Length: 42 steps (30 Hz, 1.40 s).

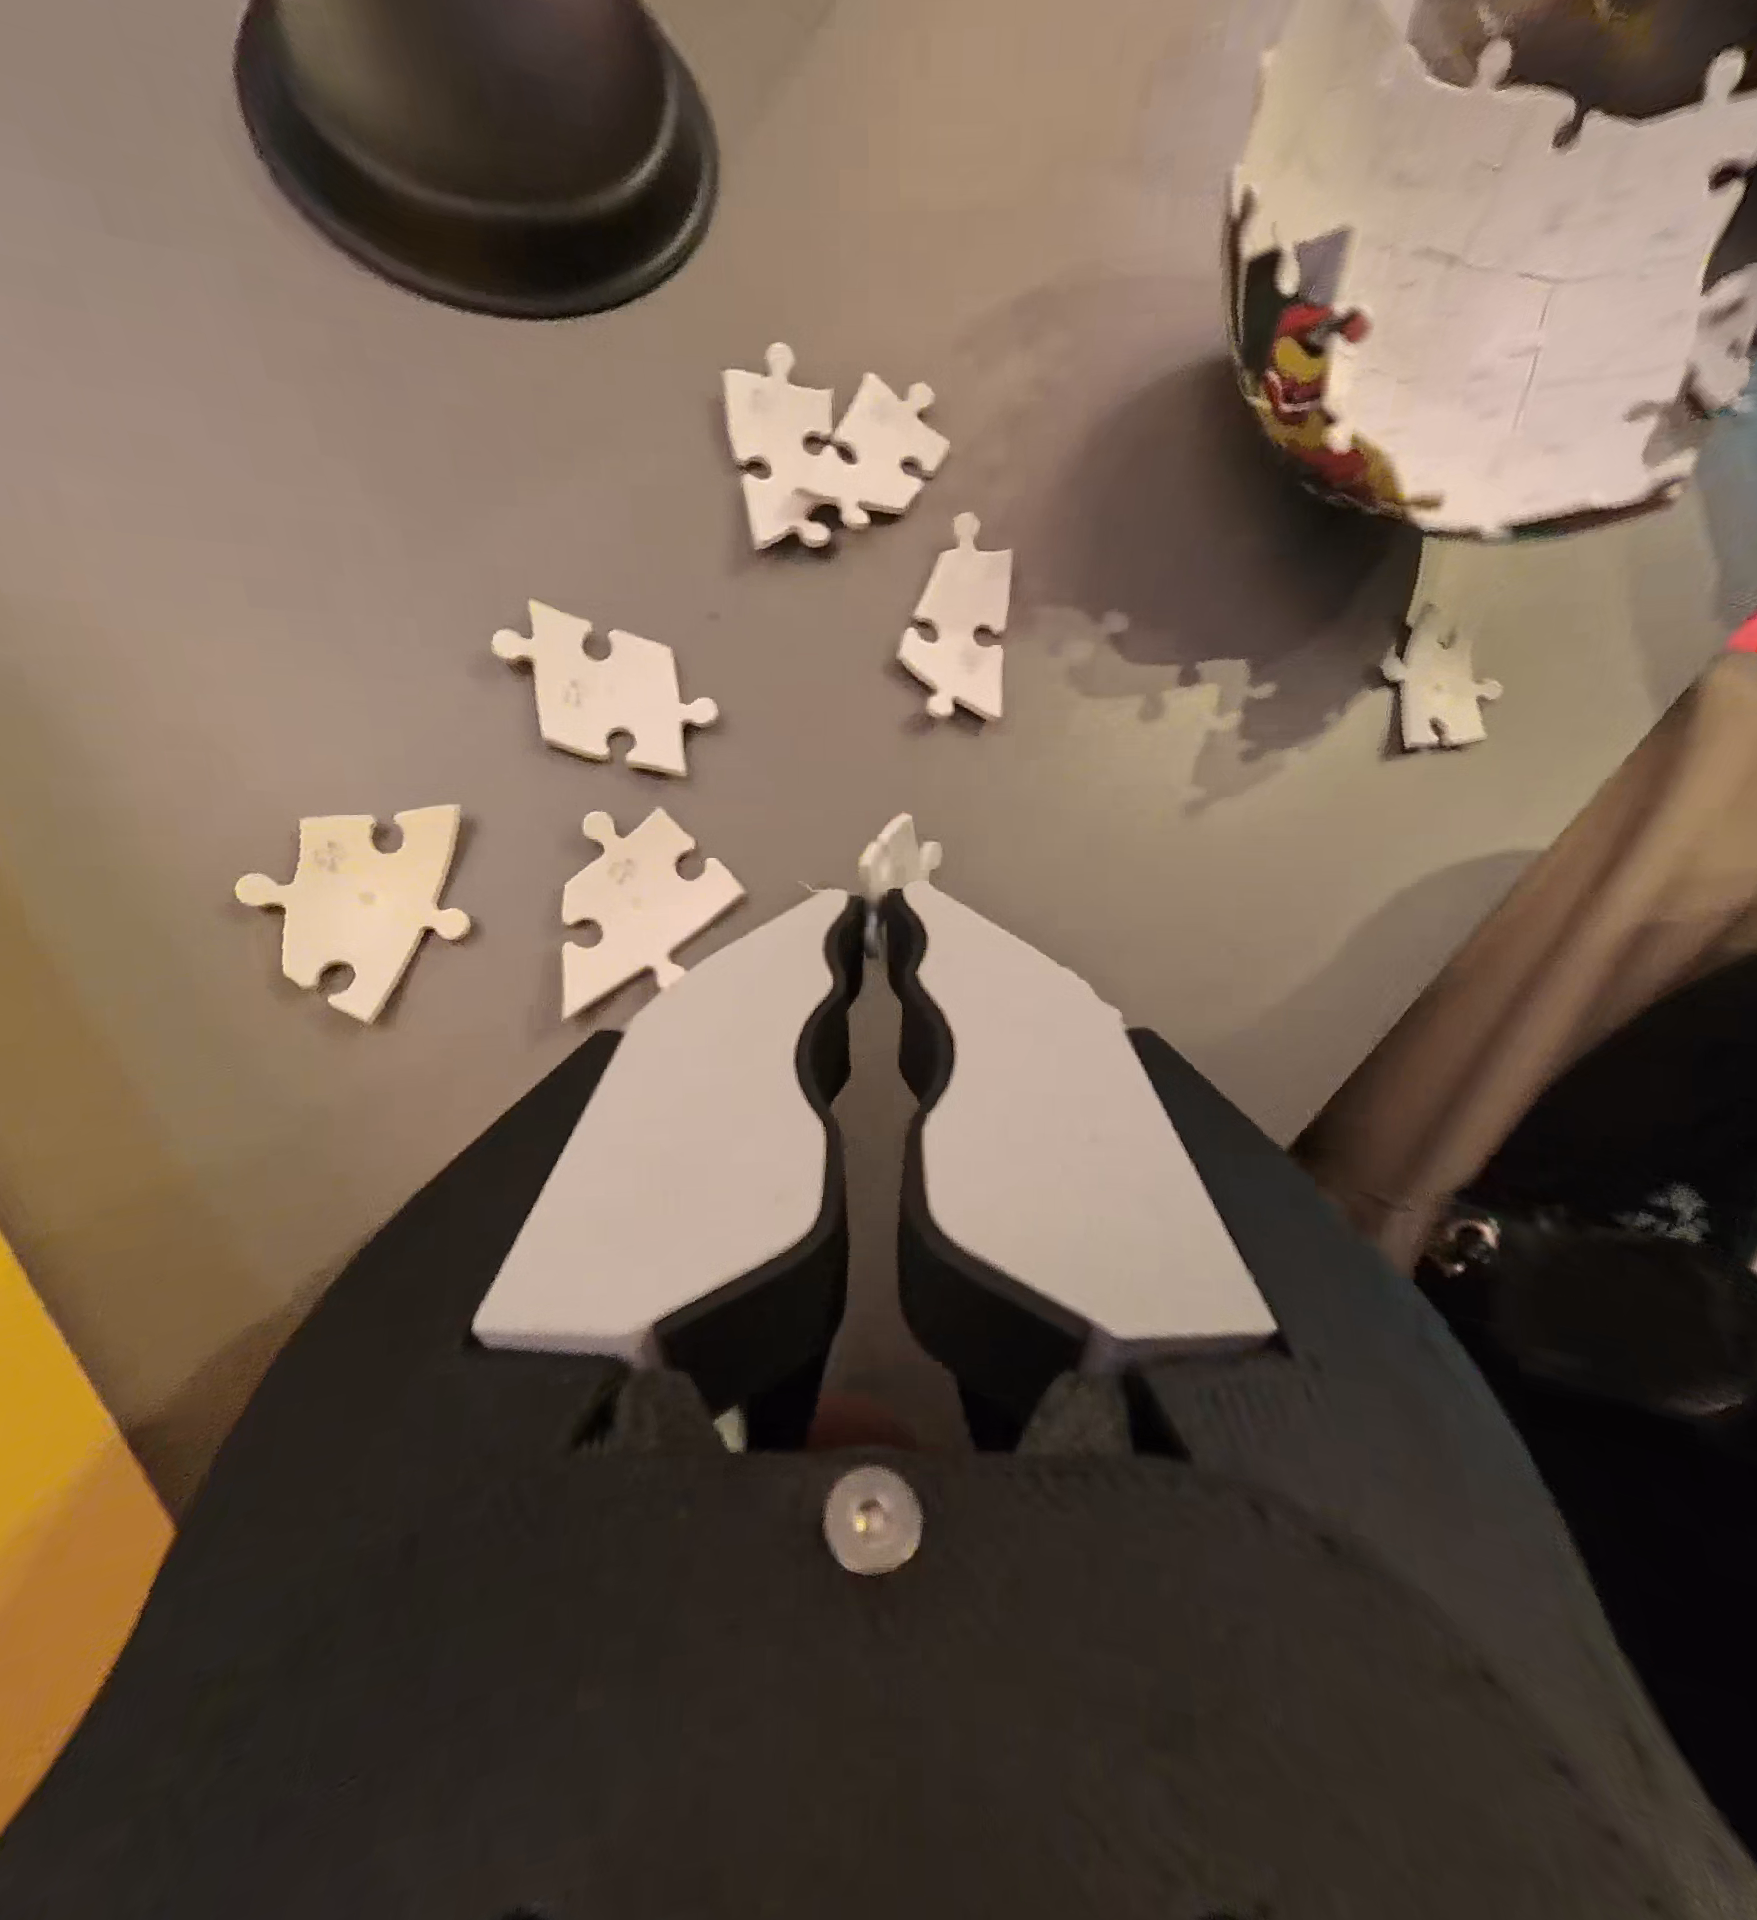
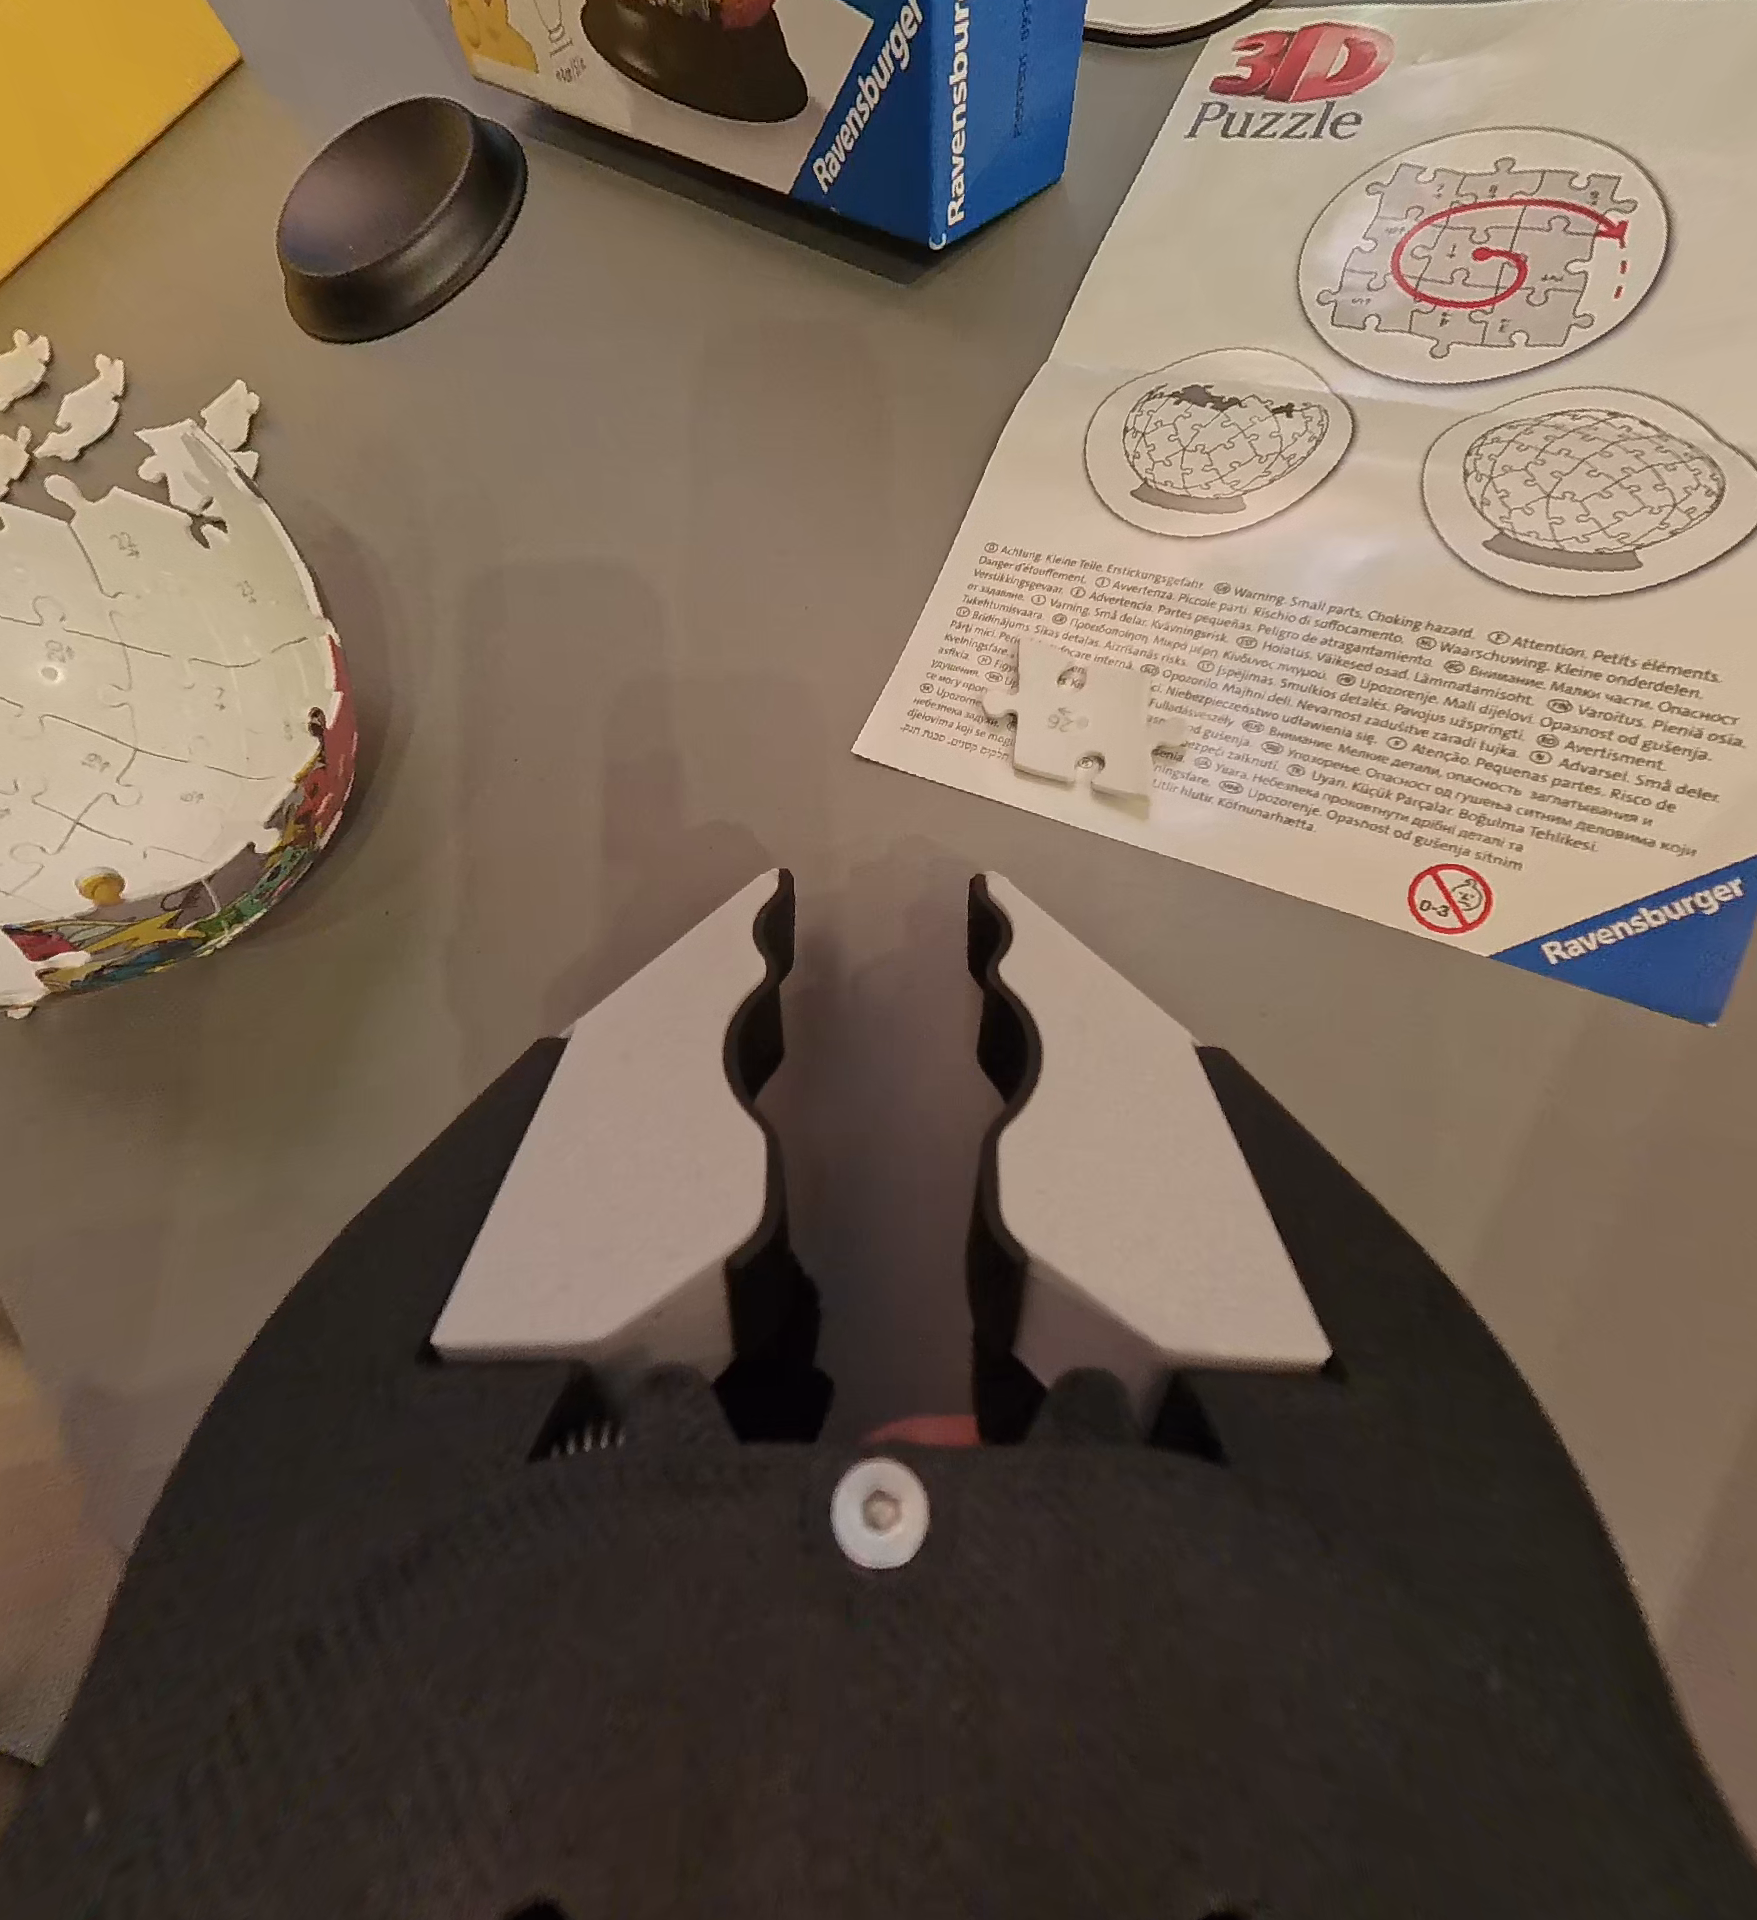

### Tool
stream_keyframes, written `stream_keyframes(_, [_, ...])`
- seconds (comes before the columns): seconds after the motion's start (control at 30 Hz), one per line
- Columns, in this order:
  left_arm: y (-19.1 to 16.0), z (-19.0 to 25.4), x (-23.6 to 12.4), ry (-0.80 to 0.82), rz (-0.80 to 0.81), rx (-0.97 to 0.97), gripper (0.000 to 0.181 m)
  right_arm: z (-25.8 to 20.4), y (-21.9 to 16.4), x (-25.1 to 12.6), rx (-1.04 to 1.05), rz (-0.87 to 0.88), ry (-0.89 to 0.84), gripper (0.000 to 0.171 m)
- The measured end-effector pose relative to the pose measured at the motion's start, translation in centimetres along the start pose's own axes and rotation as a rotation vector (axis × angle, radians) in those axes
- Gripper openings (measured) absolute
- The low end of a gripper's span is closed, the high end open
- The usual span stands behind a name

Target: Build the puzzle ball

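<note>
The half-built puzzle ball [image 1: 1476, 312] lies on its side at the upper right of the left wrist view, white inside facing me; it also shows at the left of the right wrist view [image 2: 115, 707]. Several loose white pieces [image 1: 609, 686] lie face down on the grey table. My left gripper [image 1: 882, 909] is shut on a small white puzzle piece [image 1: 895, 852] that sticks up edge-on from its tips. My right gripper [image 2: 879, 894] is open and empty above bare table. One loose piece [image 2: 1087, 732] lies on the instruction sheet [image 2: 1373, 499], just ahead and right of it.
A black round stand [image 1: 479, 156] sits at the far side, also seen in the right wrist view [image 2: 396, 229]. A blue puzzle box [image 2: 853, 94] stands behind it. A yellow surface [image 1: 1, 1455] borders the left. A person's trouser leg [image 1: 1580, 914] is at the table's right edge. Spacing between my two grippers at the tips: around 35 centimeters.
</note>
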State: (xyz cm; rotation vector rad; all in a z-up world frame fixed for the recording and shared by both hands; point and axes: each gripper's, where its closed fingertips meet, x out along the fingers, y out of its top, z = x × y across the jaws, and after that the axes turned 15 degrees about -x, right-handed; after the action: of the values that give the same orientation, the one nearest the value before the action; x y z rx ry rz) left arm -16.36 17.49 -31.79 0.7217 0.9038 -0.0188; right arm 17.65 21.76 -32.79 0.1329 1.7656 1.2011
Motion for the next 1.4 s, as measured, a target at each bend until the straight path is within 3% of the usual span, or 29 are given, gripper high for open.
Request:
stream_keyframes(0.1, [0.0,-0.6,0.4,-0.014,0.004,-0.062,0.011,0.0,0.0,0.0,0.002,0.0,-0.001,0.031])
stream_keyframes(0.23, [0.4,-1.0,0.2,0.022,0.034,-0.061,0.037,0.0,0.0,0.0,0.0,-0.001,-0.003,0.031])
stream_keyframes(0.33, [1.7,-0.3,-1.2,0.021,0.094,-0.046,0.041,0.0,0.0,0.0,-0.001,-0.001,-0.003,0.031])
stream_keyframes(0.5, [6.4,0.6,-8.7,0.053,0.281,0.05,0.033,0.0,0.0,0.0,-0.002,0.0,-0.001,0.032])
stream_keyframes(0.63, [8.4,-4.0,-15.9,0.236,0.366,0.063,0.031,-0.1,0.0,0.0,-0.005,0.0,0.002,0.033])
stream_keyframes(0.8, [3.9,-15.3,-19.6,0.58,0.042,0.104,0.04,-0.1,0.0,0.0,-0.007,0.001,0.004,0.034])
stream_keyframes(1.03, [-1.7,-22.0,-16.5,0.624,-0.468,0.292,0.035,-0.2,0.0,0.0,-0.01,0.002,0.009,0.036])
stream_keyframes(1.17, [-3.2,-23.5,-15.1,0.666,-0.581,0.233,0.031,-0.3,0.0,0.0,-0.012,0.002,0.013,0.036])
stream_keyframes(1.37, [-3.6,-24.9,-14.2,0.716,-0.566,0.049,0.022,-0.4,0.0,0.0,-0.014,0.004,0.021,0.037])
stream_keyframes(1.4, [-3.7,-24.6,-13.8,0.696,-0.557,0.014,0.011,-0.4,0.0,0.0,-0.015,0.004,0.022,0.037])
